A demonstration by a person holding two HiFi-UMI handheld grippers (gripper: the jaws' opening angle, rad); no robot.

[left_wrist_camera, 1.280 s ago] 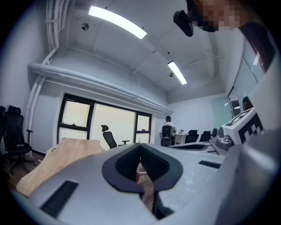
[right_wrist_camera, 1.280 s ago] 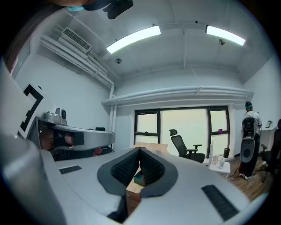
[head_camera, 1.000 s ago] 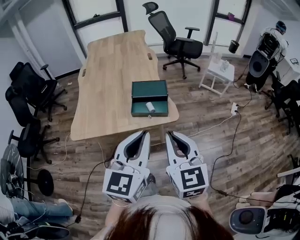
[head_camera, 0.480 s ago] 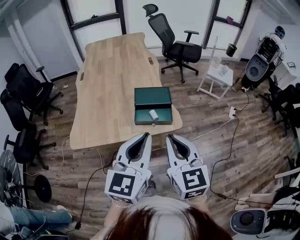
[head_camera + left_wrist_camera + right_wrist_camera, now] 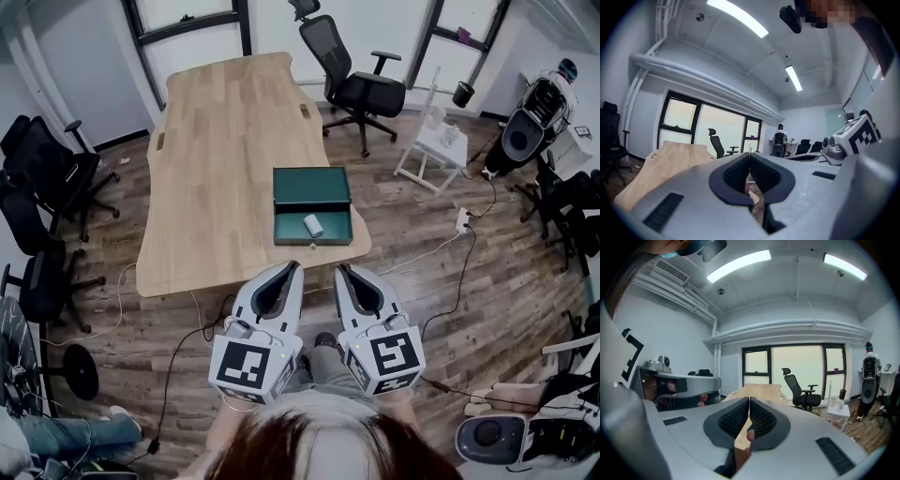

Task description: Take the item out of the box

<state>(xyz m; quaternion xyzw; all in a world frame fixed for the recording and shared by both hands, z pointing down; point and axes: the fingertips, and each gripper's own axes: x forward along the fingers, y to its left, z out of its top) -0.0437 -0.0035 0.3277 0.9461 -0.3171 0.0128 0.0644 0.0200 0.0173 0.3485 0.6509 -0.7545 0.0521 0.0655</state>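
Closest to the head camera, left gripper (image 5: 292, 267): I see it held over the wood floor (image 5: 422, 281), short of the worktop's near edge. Its tips point toward the box and its marker cube faces me.
Left gripper fingers: in the left gripper view I read the ribbed pads (image 5: 736, 174) as closed tip to tip. Nothing is between them.
Right gripper (image 5: 343, 270): I see it just beside the left gripper and roughly parallel to it. It is also over the floor, short of the near edge.
Right gripper fingers: in the right gripper view I read the pads (image 5: 733, 418) as closed against each other and empty.
Worktop (image 5: 216, 169): a long, light wooden table running away from me. I see only the box on it.
Box (image 5: 311, 184): green, at the worktop's near right corner. I see it well apart from both grippers.
Drawer (image 5: 283, 225): pulled out of the box toward the near edge, interior exposed.
Knob (image 5: 311, 246): small, on the drawer front, right at the near edge.
Item (image 5: 312, 225): a white roll lying on its side inside the open drawer, about mid-width. I see neither gripper touching it.
Side table (image 5: 433, 142): white, on the floor to the right of the worktop, well apart from it.
Side chairs (image 5: 47, 178): black, along the worktop's left edge.
Office chair (image 5: 356, 84): black, beyond the worktop's far right corner, near the windows.
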